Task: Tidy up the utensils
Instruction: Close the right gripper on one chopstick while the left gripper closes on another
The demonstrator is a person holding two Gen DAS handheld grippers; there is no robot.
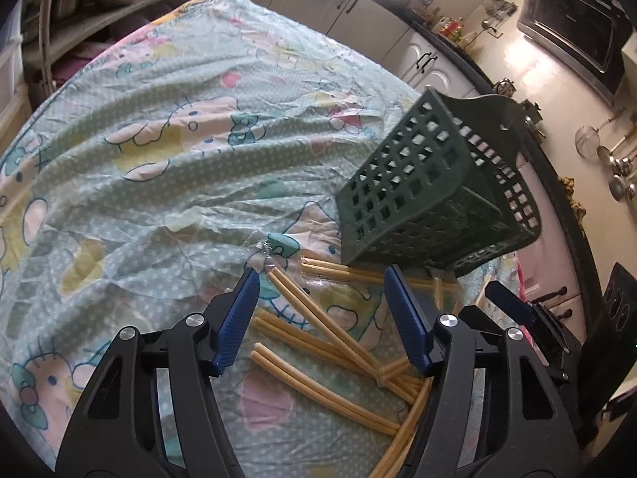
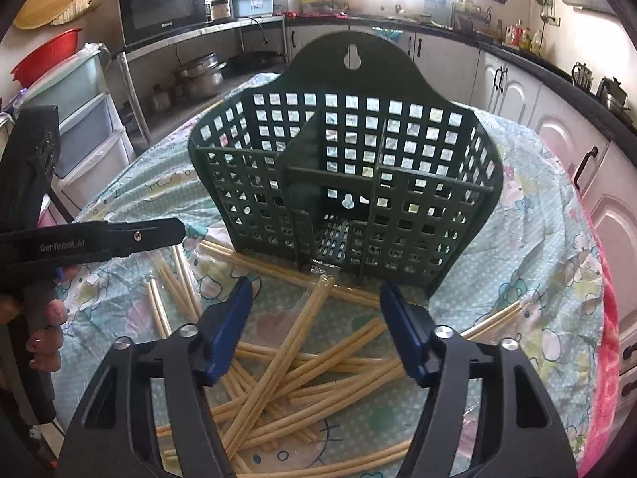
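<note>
Right gripper (image 2: 314,318): jaws wide apart, nothing between them; it hangs above the pile of chopsticks, pointing at the basket.
Left gripper (image 1: 320,314): also spread wide and empty, over the looser sticks at the pile's edge; in the right view it comes in at 9 o'clock.
Chopsticks (image 2: 302,362): a crossed heap of pale wooden pairs on the tablecloth, from 6 o'clock up to the middle of the right view; a few strays lie at 8 o'clock and 3 o'clock, and some run under the basket's front edge.
How they handle: judged light, stiff and smooth, so apt to roll or swivel. Several seem to sit in clear wrappers, which would make them slicker. A hold near mid-length on a top pair lying clear of the others looks safest; the ends would let it pivot.
Basket (image 2: 346,183): dark green plastic lattice with dividers, standing just beyond the pile toward 12 o'clock; it appears empty.
Tablecloth (image 1: 159,167): wrinkled cartoon print, soft, so sticks may catch in its folds.
Writing: "GenRobot.AI" on the left gripper's side; the microwave (image 2: 163,8) at 11 o'clock bears a small brand mark, too small to read surely.
</note>
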